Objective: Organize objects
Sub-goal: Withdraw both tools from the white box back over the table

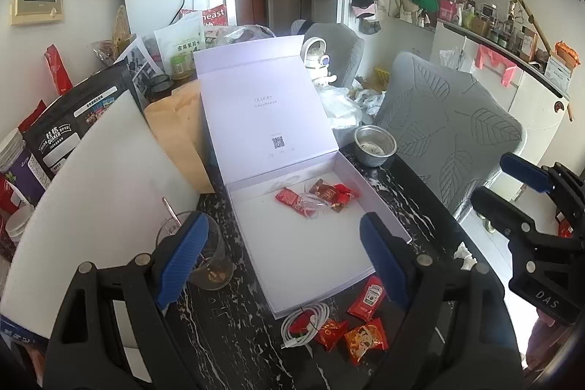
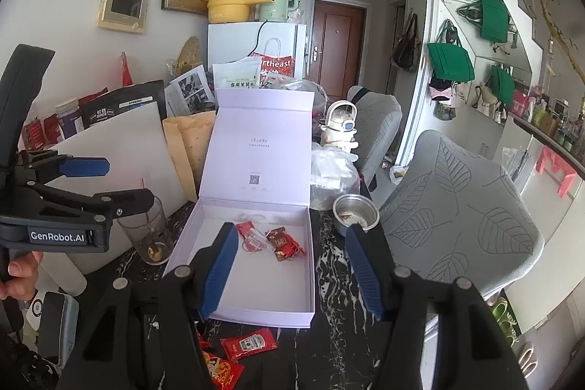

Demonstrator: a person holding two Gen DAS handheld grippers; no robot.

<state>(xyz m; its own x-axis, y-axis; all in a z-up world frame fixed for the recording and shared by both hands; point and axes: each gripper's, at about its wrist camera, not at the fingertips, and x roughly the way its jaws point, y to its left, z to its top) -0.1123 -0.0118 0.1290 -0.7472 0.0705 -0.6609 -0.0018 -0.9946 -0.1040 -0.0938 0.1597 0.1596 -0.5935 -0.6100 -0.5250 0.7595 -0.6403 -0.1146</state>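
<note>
Red packets [image 1: 317, 199] lie in the open white box [image 1: 329, 254] on a cluttered black marble table [image 1: 234, 335]; more packets [image 1: 365, 339] and a cable [image 1: 305, 320] lie just before it. Left gripper [image 1: 281, 265] and right gripper [image 2: 289, 271] hover above, jaws apart and empty.

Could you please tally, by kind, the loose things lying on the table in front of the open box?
Ketchup sachet: 1
Red-and-gold sweets: 2
White cable: 1, coiled over something red I cannot identify
Total: 4
</note>
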